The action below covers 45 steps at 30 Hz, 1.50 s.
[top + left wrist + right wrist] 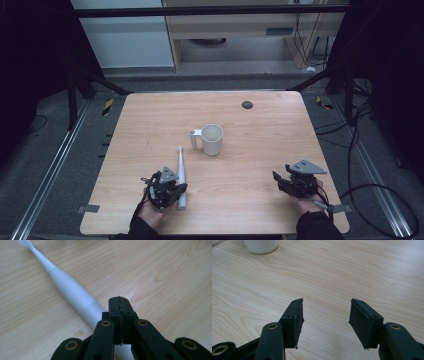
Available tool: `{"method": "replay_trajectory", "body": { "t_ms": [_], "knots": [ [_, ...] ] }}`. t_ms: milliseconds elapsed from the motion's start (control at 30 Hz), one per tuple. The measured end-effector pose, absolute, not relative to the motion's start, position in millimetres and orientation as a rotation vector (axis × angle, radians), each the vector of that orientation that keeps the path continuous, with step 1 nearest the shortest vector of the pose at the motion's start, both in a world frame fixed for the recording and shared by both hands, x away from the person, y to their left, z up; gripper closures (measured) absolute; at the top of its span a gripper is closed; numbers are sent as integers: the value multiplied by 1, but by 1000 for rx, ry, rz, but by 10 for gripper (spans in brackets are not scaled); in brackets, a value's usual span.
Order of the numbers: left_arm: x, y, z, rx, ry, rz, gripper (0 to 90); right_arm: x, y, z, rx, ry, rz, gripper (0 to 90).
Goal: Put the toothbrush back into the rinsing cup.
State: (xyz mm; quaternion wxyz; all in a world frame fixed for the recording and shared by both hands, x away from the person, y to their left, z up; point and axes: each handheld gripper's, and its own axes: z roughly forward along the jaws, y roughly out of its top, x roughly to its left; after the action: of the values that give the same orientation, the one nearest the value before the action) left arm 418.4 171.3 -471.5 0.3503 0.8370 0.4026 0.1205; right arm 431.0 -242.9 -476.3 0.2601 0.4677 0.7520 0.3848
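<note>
White electric toothbrush lying flat on the wooden counter, head pointing toward a white handled mug standing near the middle, left gripper sitting just over the handle with jaws pressed together, holding nothing, right gripper resting well apart with jaws spread.

A white toothbrush lies near a white cup on the wooden table.
</note>
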Motion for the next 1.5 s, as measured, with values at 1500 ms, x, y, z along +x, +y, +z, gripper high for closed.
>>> {"method": "replay_trajectory", "body": {
  "t_ms": [1500],
  "knots": [
    [399,180,-475,2223,1024,291,885,432,-243,-478,1272,2052,1030,442]
  ]
}}
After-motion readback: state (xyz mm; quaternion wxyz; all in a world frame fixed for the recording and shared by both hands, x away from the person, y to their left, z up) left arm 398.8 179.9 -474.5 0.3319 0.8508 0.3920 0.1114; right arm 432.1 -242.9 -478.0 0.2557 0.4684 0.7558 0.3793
